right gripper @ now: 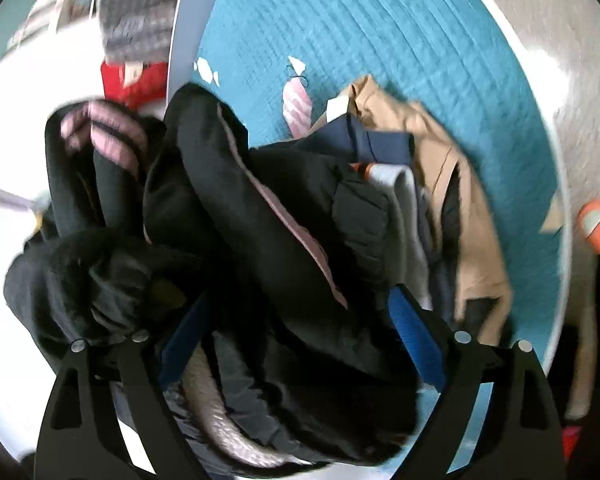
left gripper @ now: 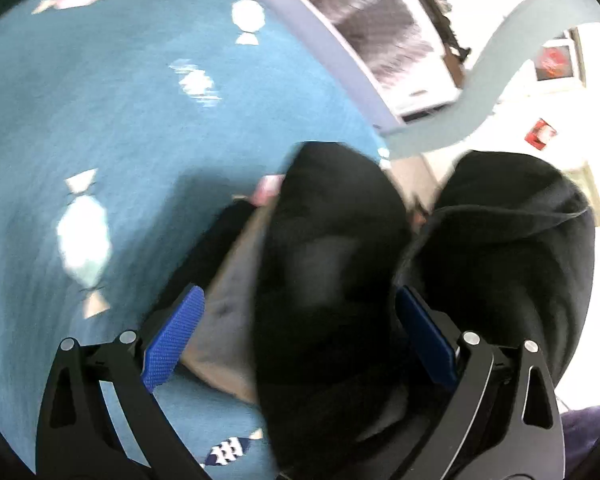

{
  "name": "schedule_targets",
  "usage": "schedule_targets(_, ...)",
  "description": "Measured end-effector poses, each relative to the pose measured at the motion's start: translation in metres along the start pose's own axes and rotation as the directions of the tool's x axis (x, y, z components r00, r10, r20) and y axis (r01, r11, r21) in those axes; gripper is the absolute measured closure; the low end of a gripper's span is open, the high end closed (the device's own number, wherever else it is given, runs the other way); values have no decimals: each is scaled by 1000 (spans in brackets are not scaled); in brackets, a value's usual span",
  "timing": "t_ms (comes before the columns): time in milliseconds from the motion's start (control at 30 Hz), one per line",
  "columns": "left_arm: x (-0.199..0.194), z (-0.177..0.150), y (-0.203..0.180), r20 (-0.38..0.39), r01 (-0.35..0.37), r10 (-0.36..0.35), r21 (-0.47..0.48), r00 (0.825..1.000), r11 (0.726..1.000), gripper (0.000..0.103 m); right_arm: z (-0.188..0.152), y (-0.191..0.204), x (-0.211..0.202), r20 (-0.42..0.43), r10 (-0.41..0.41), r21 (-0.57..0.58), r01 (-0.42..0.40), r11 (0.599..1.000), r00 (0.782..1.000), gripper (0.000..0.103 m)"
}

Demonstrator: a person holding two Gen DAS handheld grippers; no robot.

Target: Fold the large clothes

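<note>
The left gripper stood wide, a bunched black jacket between its blue pads, no pad clearly pressing. The right gripper gaped around the same jacket, whose pink-lined fold ran diagonally over the teal bedspread, beside piled clothes.

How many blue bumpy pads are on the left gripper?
2: one ribbed blue pad left of the black padded jacket, the other right of it, partly covered by fabric.
</note>
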State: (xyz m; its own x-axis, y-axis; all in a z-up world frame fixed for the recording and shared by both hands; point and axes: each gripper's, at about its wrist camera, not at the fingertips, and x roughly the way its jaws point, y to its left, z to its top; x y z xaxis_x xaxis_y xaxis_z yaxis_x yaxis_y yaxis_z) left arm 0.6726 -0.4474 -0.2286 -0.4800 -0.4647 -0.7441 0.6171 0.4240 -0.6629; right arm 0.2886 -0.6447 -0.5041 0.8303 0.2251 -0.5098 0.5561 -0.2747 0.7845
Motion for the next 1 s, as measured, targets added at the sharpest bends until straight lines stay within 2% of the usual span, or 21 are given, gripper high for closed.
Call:
schedule_targets(67, -10, -13, 9, 33, -1, 1, -17, 999, 1000, 7, 1, 6, -4, 14, -69, -60, 70, 996, 998, 17)
schedule_targets(200, -36, -42, 15, 153, -2, 4, -13, 988, 1000, 7, -5, 13, -15, 44, -135, -102, 139, 985, 990, 17)
schedule_targets(267, -50, -58, 17, 211, 1, 1, -12, 978, 1000, 7, -12, 23, -24, 97, -206, -161, 219, 962, 974, 17)
schedule_targets(333, -56, -72, 23, 250, -36, 39, -16, 967, 999, 7, -22, 35, -33, 155, -277, -212, 306, 928, 948, 15)
schedule_targets(400, -62, -89, 30, 296, -95, 103, -41, 950, 995, 7, -30, 43, -39, 208, -327, -244, 372, 896, 922, 14)
schedule_targets(467, -68, -105, 36, 332, -92, 108, -66, 937, 994, 7, -40, 53, -40, 239, -366, -299, 427, 853, 899, 13)
schedule_targets(567, -78, -133, 40, 391, -126, 151, -89, 908, 988, 7, -57, 68, -42, 315, -444, -367, 539, 758, 839, 13)
schedule_targets(600, -80, -142, 40, 406, -138, 163, -90, 899, 986, 7, -66, 74, -44, 332, -454, -402, 559, 725, 827, 13)
schedule_targets(667, -81, -165, 41, 429, -160, 188, -100, 884, 982, 7, -85, 85, -40, 405, -505, -487, 647, 586, 762, 13)
schedule_targets(700, -82, -176, 42, 440, -159, 194, -114, 877, 981, 7, -92, 88, -38, 416, -508, -522, 656, 545, 754, 13)
schedule_targets(733, -81, -187, 43, 439, -154, 195, -127, 877, 980, 7, -97, 93, -32, 424, -525, -572, 668, 477, 738, 13)
schedule_targets(800, -82, -204, 45, 444, -156, 209, -153, 871, 976, 7, -100, 102, -29, 481, -548, -584, 716, 382, 684, 13)
schedule_targets(867, -85, -225, 42, 465, -163, 227, -174, 855, 971, 7, -102, 105, -36, 489, -541, -567, 721, 398, 684, 13)
schedule_targets(933, -88, -246, 38, 482, -187, 259, -194, 837, 963, 7, -114, 105, -46, 503, -536, -563, 728, 391, 678, 13)
schedule_targets(967, -89, -255, 35, 492, -205, 285, -210, 823, 956, 7, -124, 105, -49, 519, -531, -572, 734, 367, 670, 13)
schedule_targets(1000, -90, -267, 31, 502, -227, 318, -235, 804, 945, 6, -139, 107, -50, 550, -525, -586, 748, 312, 650, 13)
